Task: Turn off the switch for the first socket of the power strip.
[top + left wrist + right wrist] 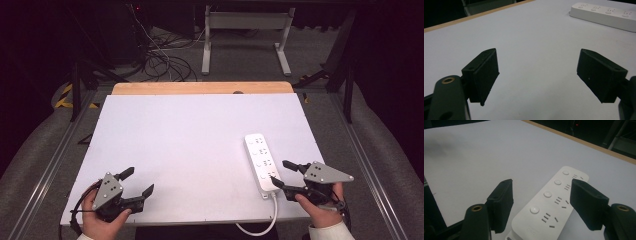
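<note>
A white power strip (261, 160) with several sockets and round buttons lies on the white table top (190, 130), right of centre, its cord (265, 227) running off the front edge. My right gripper (279, 172) is at the strip's near end. In the right gripper view its jaws stand open on either side of the power strip (554, 202), with a gap between the pads and the strip's sides; right gripper (541, 195). My left gripper (140, 180) rests near the front left corner, open with nothing between its jaws; left gripper (537, 72). The power strip (604, 15) shows far off there.
A wooden strip (200, 88) borders the table's far edge. Beyond it, on the floor, stand a white table frame (245, 30) and loose cables (160, 55). Metal rails (55, 160) run along both sides of the table.
</note>
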Tool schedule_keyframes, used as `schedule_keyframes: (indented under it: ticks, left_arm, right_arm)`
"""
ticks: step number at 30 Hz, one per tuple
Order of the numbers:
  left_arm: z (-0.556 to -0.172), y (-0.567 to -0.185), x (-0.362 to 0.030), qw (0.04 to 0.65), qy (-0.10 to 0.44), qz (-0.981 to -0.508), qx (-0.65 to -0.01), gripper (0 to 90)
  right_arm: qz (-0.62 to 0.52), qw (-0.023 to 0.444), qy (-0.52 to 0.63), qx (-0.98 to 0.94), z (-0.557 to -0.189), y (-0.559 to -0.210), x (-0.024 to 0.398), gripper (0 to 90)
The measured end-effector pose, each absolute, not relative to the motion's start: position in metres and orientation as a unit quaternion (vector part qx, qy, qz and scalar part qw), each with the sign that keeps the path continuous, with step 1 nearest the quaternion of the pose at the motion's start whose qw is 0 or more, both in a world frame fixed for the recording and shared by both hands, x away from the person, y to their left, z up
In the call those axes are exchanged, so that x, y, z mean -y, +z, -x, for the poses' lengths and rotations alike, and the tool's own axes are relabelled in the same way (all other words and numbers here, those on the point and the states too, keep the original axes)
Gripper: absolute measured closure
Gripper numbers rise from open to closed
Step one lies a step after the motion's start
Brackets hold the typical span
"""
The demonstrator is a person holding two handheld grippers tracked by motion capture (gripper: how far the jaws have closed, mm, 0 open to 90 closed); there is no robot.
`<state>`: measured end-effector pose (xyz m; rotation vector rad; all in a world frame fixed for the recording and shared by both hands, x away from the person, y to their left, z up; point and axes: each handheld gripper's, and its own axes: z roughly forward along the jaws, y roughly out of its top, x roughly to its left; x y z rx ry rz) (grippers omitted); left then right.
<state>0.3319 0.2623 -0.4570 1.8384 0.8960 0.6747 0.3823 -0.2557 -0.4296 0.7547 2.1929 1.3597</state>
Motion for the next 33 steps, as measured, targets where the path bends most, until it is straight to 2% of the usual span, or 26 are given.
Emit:
schedule_keyframes:
  ticks: [33]
  left_arm:
    - [-0.331, -0.457, -0.263, 0.474, 0.277, -0.751, -0.367, 18.2]
  right_arm:
    - [-0.249, 0.190, 0.484, -0.817, -0.425, -0.418, 0.209, 38.3]
